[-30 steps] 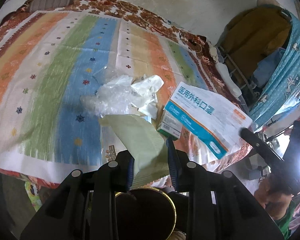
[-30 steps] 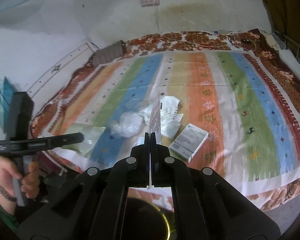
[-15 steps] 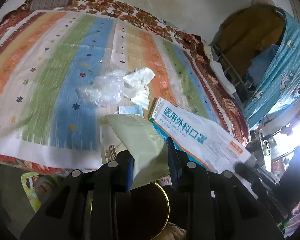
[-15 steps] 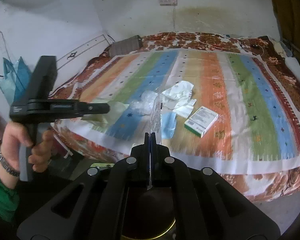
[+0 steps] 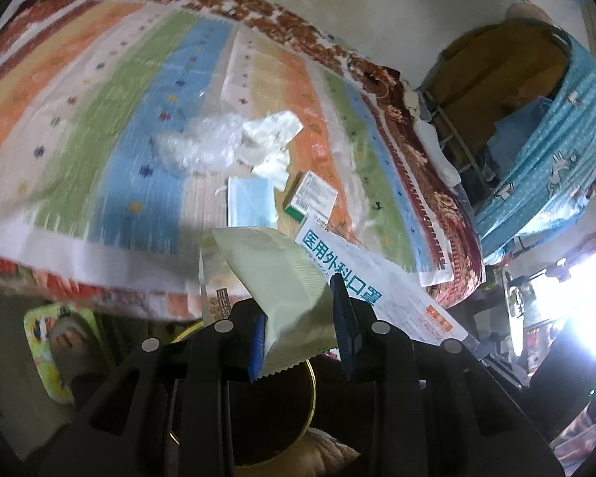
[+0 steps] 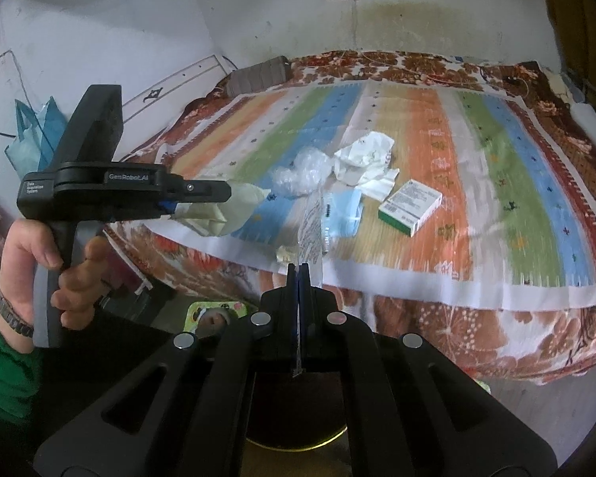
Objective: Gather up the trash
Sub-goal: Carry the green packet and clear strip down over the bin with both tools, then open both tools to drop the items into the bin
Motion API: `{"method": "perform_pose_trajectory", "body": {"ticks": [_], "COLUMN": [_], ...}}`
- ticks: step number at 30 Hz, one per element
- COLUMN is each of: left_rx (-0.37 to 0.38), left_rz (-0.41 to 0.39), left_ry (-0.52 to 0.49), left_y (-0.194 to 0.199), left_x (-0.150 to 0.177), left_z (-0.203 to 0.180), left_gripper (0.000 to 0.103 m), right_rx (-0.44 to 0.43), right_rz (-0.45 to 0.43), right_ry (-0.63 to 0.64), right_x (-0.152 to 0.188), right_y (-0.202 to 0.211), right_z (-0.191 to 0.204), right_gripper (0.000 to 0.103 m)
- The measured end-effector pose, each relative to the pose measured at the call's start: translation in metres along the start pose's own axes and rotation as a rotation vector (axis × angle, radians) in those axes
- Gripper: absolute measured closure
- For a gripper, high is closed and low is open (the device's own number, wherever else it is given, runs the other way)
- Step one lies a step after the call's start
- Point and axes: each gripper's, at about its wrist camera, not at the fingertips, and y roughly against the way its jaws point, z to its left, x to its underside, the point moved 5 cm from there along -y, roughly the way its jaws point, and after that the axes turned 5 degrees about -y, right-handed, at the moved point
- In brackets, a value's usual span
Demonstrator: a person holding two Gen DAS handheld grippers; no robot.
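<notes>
My left gripper (image 5: 300,304) is shut on a pale yellow-green packet (image 5: 282,278), held off the bed's near edge; it also shows in the right wrist view (image 6: 226,198). My right gripper (image 6: 299,274) is shut on a flat white mask package with blue print (image 5: 377,282), seen edge-on in its own view (image 6: 312,226). On the striped bedspread (image 6: 476,151) lie a clear crumpled plastic bag (image 6: 302,171), crumpled white paper (image 6: 367,159), a blue face mask (image 6: 345,210) and a green-and-white box (image 6: 409,206).
A dark round bin with a gold rim (image 5: 274,417) sits below both grippers (image 6: 298,417). A grey pillow (image 6: 258,75) lies at the bed's far end. A blue cloth-covered rack (image 5: 544,119) stands right of the bed. A blue plastic bag (image 6: 35,135) hangs on the left wall.
Both grippers have pulled back from the bed towards its near edge, each still holding its item. The blue face mask, earlier hidden, now shows on the bedspread.
</notes>
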Motion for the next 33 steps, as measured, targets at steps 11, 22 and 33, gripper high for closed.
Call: {"method": "perform_pose_trajectory", "body": {"ticks": [11, 22, 33], "left_rx": [-0.003, -0.062, -0.089], "left_rz": [0.056, 0.145, 0.179], "left_ry": [0.026, 0.045, 0.102], "left_y": [-0.005, -0.03, -0.044], "left_x": [0.035, 0.073, 0.084], "left_z": [-0.002, 0.0, 0.012], "left_gripper": [0.075, 0.075, 0.051], "right_rx": [0.009, 0.013, 0.061], "right_rz": [0.083, 0.221, 0.294], "right_ry": [-0.022, -0.076, -0.134], "right_x": [0.032, 0.065, 0.078], "right_y": [-0.01, -0.032, -0.048], "right_z": [0.0, -0.003, -0.016], "right_gripper": [0.103, 0.103, 0.082]}}
